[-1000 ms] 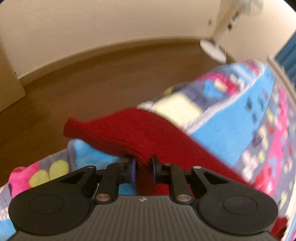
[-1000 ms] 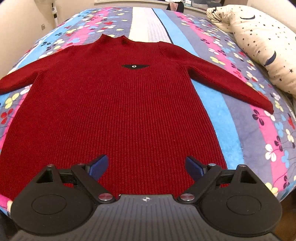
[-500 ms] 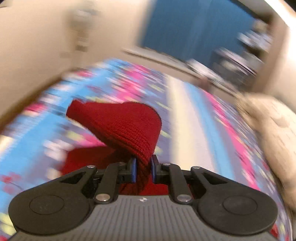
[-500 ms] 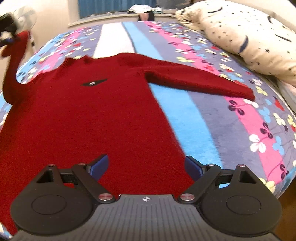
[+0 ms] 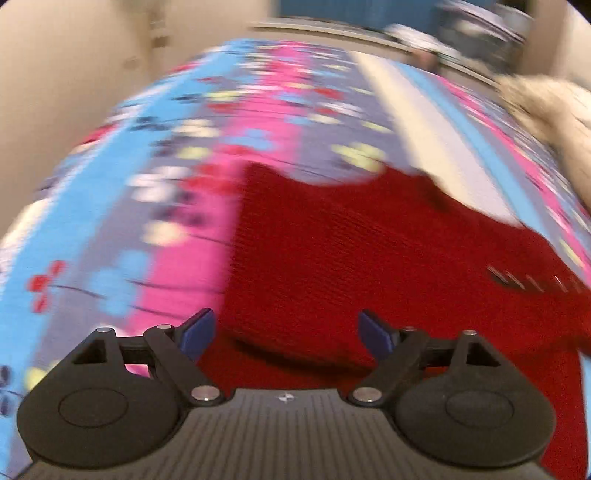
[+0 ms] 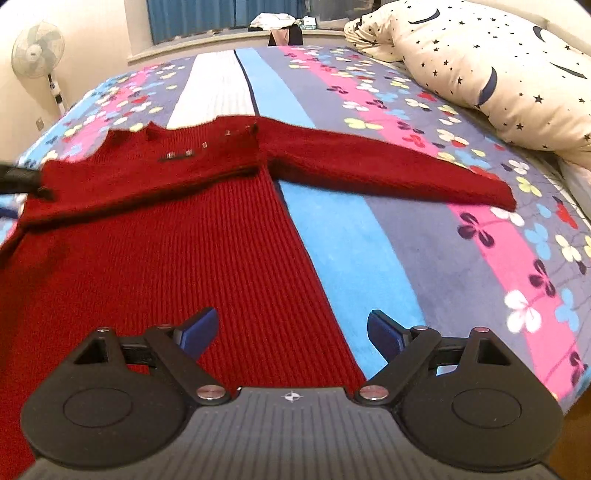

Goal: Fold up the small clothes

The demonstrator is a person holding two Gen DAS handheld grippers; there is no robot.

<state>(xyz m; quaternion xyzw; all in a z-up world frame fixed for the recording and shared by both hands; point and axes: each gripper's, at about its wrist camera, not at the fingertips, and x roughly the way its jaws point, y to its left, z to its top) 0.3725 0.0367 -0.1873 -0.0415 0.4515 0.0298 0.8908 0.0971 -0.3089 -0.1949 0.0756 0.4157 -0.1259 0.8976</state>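
Observation:
A small red knitted sweater lies flat on the bed. Its left sleeve is folded across the chest. Its right sleeve stretches out to the right. My left gripper is open and empty just above the folded sleeve; that view is blurred. My right gripper is open and empty above the sweater's lower right edge. A dark edge of the left gripper shows at the far left of the right wrist view.
The bed has a striped floral cover. A cream star-print pillow lies at the back right. A standing fan is by the wall at left. A window ledge with blue curtains runs behind the bed.
My left gripper carried the left sleeve over the chest, opened and let it go. The right gripper shifted towards the sweater's right side and stayed open.

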